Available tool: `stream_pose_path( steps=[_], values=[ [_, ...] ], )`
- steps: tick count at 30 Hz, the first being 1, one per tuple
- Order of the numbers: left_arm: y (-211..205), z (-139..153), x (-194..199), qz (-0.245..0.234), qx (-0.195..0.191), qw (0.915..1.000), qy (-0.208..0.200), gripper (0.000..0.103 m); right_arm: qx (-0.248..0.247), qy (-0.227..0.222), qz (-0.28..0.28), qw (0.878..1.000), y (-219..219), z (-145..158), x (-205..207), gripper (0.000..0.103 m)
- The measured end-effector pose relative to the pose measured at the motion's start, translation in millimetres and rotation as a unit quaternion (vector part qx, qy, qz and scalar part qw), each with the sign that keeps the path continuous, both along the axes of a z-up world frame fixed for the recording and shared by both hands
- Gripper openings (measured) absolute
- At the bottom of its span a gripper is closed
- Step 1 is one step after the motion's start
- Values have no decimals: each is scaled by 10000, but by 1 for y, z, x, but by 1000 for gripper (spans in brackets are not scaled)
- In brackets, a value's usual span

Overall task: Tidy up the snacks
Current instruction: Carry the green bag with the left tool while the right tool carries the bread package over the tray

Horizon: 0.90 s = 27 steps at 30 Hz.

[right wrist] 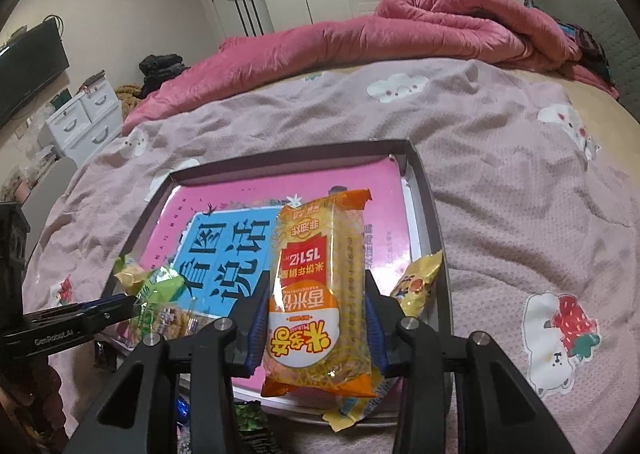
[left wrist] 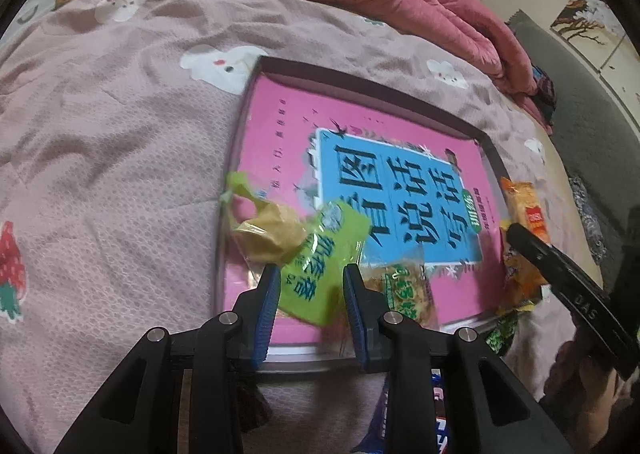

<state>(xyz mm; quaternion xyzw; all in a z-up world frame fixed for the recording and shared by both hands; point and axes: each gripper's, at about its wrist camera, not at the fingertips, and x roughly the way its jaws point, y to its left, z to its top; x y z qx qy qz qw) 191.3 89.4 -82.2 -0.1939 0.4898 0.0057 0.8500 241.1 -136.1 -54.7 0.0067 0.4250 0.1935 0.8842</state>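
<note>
I have the left tongs (left wrist: 310, 278) closed on a green snack pack (left wrist: 320, 254), low in the middle of the left camera's frame. The pack sticks up past the blue pads, and it hangs over the near edge of the tray (left wrist: 486, 142). A yellowish snack (left wrist: 268, 234) sits just beside the pack, on its left. Another green-and-tan snack (left wrist: 404, 286) lies on the tray to the right of the tongs.

My right tongs (right wrist: 316, 306) are squeezing a long orange pack of rice crackers (right wrist: 316, 286), in the middle of the right camera's frame. It stands tall between the pads, above the tray (right wrist: 424, 182). A small yellow snack (right wrist: 420, 278) leans at the tray's right side, just beside the tongs.

The tray has a pink bottom with a big blue label (left wrist: 400, 198). It rests on the bed, on a pale pink sheet (left wrist: 120, 174) with white animals. A rolled dark pink blanket (right wrist: 440, 26) lies across the top of the frame
</note>
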Motion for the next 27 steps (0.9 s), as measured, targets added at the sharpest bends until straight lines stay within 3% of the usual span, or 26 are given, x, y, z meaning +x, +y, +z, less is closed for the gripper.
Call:
stream_pose_path(
  steps=[27],
  values=[
    [0, 11, -14, -123, 51, 9998, -118, 33, -59, 552, 212, 9982, 17, -28, 8, 41]
  ],
)
